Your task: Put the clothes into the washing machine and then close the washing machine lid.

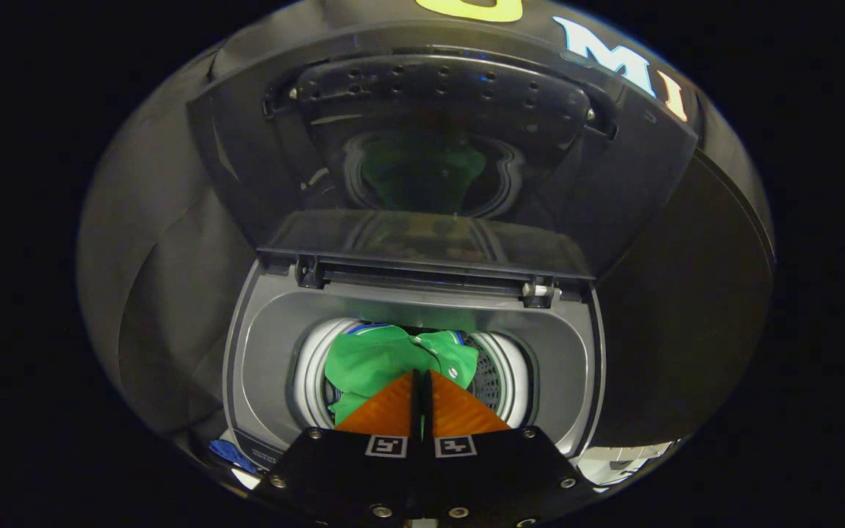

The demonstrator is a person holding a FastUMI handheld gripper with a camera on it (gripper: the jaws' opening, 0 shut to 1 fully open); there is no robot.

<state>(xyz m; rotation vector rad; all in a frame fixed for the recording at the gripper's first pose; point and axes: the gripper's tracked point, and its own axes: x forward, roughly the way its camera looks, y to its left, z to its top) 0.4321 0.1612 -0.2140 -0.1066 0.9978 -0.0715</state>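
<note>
Hovering above a top-loading washing machine [246, 367], the gripper [422, 378] points down at the drum [312, 367] with its fingers pressed together, only a thin seam between them and nothing visibly caught there. A green garment [375, 359] with blue trim lies bunched inside the drum, just ahead of the fingertips, which overlap its near edge; whether they touch the cloth cannot be told. The hinged lid [430, 147] stands raised behind the drum opening, its glossy underside mirroring the green fabric below, and it leans back far enough to leave the opening free for loading. Judging by this, the garment is already in the drum and the lid is not yet closed. Beside the machine's near left corner lies a scrap of blue material [230, 453], too small to identify.
</note>
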